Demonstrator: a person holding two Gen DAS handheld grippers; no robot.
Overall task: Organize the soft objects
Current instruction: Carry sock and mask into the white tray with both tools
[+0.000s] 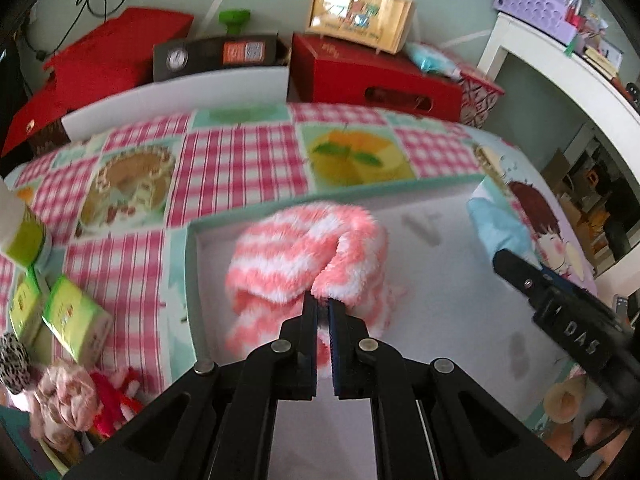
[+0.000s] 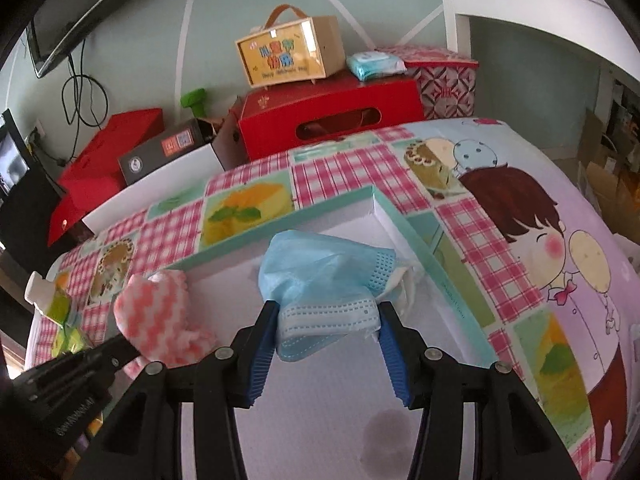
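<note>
The left tool [image 1: 320, 300] is pinched tight on a fold of the pink-and-white striped fuzzy sock [image 1: 308, 256], whose bulk hangs just beyond the fingertips, over the white floor of the shallow teal-rimmed box [image 1: 192, 280]. With so little fabric caught, the sock could slip free early, or snag on the pads at release and be dragged back out.

The right tool [image 2: 328, 316] stands half open, holding a crumpled blue face mask [image 2: 320, 276] between its blue pads [image 2: 266, 332], above the same box near the far right corner. The mask's white ear loops [image 2: 404, 284] trail just past it toward the box wall [image 2: 424, 256]; they may catch there, or leave the mask draped over the rim.

Both tools crowd one box and could knock together. Beyond the box, the checked cloth [image 1: 240, 160] lies open for anything that misses.
</note>
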